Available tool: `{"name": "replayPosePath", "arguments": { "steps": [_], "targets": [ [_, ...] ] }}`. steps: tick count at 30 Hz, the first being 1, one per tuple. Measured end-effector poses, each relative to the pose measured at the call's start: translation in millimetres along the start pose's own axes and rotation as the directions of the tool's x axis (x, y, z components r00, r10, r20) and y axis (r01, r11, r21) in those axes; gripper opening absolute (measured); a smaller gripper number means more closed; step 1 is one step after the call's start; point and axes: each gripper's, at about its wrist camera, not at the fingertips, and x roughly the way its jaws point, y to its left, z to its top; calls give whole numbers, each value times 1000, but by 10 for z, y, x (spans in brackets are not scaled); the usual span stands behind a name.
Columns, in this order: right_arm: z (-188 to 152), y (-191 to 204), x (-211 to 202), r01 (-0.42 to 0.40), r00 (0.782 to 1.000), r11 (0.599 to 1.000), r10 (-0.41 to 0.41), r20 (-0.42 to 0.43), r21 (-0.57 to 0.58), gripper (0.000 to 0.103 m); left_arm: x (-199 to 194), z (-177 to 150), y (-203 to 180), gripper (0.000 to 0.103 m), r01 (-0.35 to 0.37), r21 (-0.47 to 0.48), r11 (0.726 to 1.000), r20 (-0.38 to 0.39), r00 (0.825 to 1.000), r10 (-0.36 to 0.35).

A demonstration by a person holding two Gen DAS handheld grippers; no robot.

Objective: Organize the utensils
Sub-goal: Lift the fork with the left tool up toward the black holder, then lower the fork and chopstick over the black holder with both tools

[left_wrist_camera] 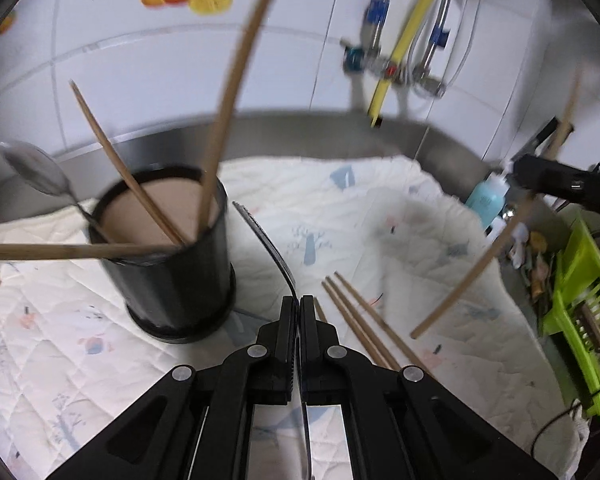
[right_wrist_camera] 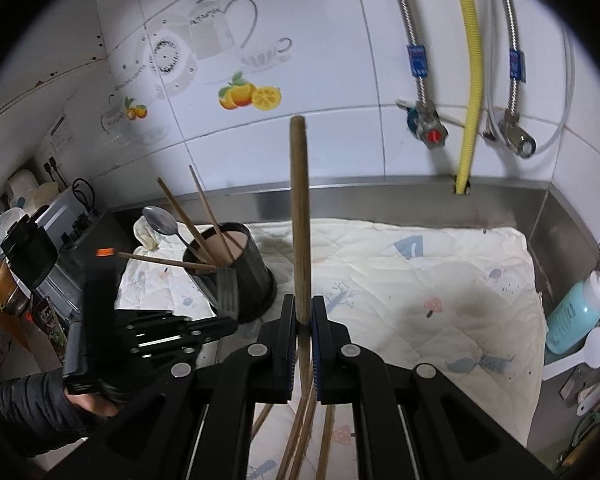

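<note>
A black utensil cup (left_wrist_camera: 172, 264) stands on a quilted cloth (left_wrist_camera: 400, 240) and holds several wooden chopsticks (left_wrist_camera: 136, 184) and a metal spoon (left_wrist_camera: 36, 172). My left gripper (left_wrist_camera: 298, 304) is shut on a metal fork (left_wrist_camera: 266, 240), whose tines point toward the cup's right side. Several loose chopsticks (left_wrist_camera: 360, 320) lie on the cloth just right of it. My right gripper (right_wrist_camera: 303, 312) is shut on a wooden chopstick (right_wrist_camera: 300, 216) held upright above the cloth; this chopstick shows at the right of the left wrist view (left_wrist_camera: 472, 272). The cup (right_wrist_camera: 240, 268) stands left of it.
A steel backsplash and tiled wall with hoses and valves (right_wrist_camera: 432, 128) lie behind. A blue bottle (right_wrist_camera: 576, 312) and white scoop (right_wrist_camera: 580, 356) sit at the right edge. A green plastic rack (left_wrist_camera: 580, 312) stands at the right. Kitchen clutter (right_wrist_camera: 32, 256) is at the left.
</note>
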Motion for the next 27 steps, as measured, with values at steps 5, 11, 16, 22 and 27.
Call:
{"name": "replayPosePath", "arguments": {
  "steps": [5, 11, 16, 22, 27],
  "targets": [
    [93, 116, -33, -11, 1000, 1000, 11, 11, -25, 9, -388, 45, 17, 0, -1, -9, 1000, 69, 998, 2],
    [286, 305, -68, -30, 999, 997, 32, 37, -67, 9, -798, 169, 87, 0, -19, -11, 1000, 140, 990, 20],
    [470, 435, -60, -41, 997, 995, 46, 58, -92, 9, -1085, 334, 183, 0, -20, -29, 999, 191, 981, 25],
    [788, 654, -17, -71, 991, 989, 84, 104, -128, 9, -1399, 564, 321, 0, -31, -47, 998, 266, 963, 42],
    [1020, 814, 111, -77, 987, 983, 100, 129, -168, 9, -1588, 810, 420, 0, -49, -51, 997, 322, 945, 63]
  ]
}}
